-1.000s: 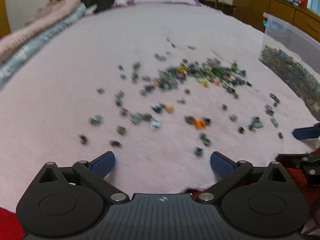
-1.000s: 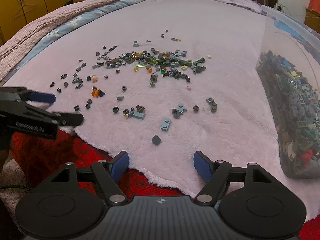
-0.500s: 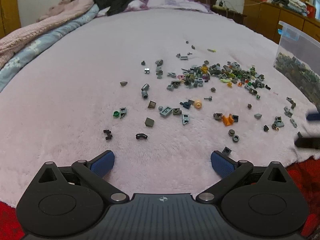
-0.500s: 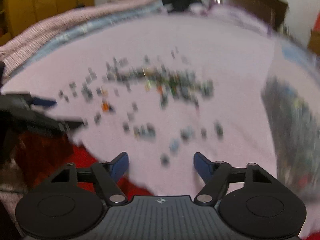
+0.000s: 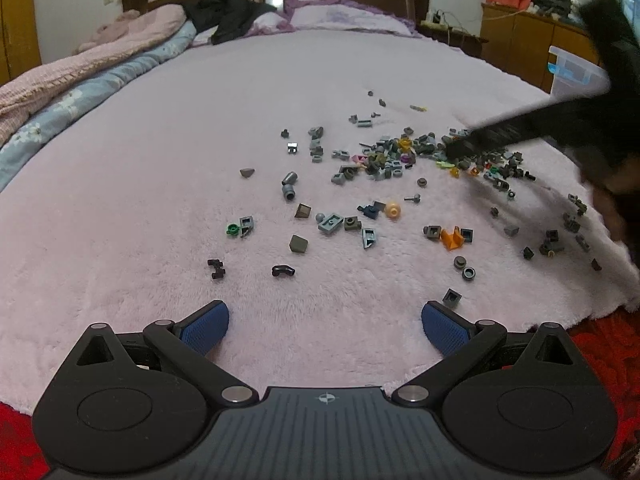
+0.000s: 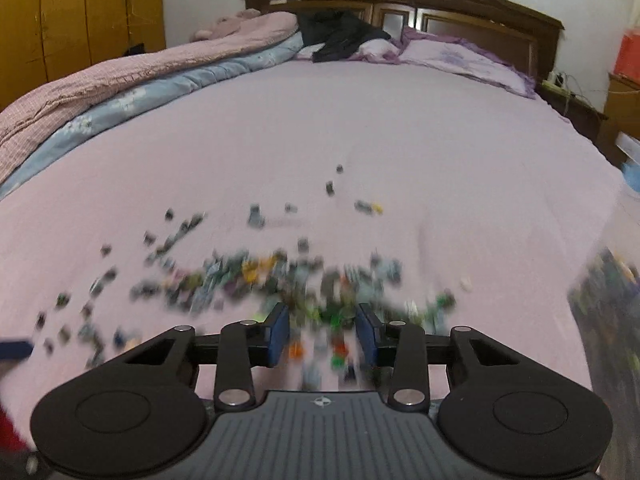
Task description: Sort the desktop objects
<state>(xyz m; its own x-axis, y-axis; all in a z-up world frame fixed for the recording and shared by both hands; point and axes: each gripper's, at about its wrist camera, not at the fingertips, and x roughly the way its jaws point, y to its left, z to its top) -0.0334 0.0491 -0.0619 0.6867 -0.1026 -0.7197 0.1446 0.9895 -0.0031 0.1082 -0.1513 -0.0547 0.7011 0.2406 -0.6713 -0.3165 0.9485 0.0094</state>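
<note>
Several small building bricks (image 5: 400,156) lie scattered on a pink fuzzy blanket (image 5: 160,200), densest right of centre; an orange piece (image 5: 452,238) sits nearer. My left gripper (image 5: 323,316) stands open over bare blanket at the near edge, with nothing between its fingers. My right gripper (image 6: 322,316) hangs low over the dense pile (image 6: 280,280). Its jaws are closing, with blurred bricks lying between the pads; I see no pad pressing on one. In the left wrist view it is a dark blurred shape (image 5: 500,132) reaching in from the right.
A clear plastic bin (image 5: 576,70) partly filled with bricks (image 6: 608,280) stands at the blanket's right side. Folded quilts (image 5: 60,92) run along the left, pillows (image 5: 340,16) and dark clothing lie at the headboard. A red cover (image 5: 600,344) shows below the blanket's near edge.
My right gripper swept from the blanket's near edge forward over the dense pile, and its jaws narrowed. My left gripper stayed open and shifted only slightly.
</note>
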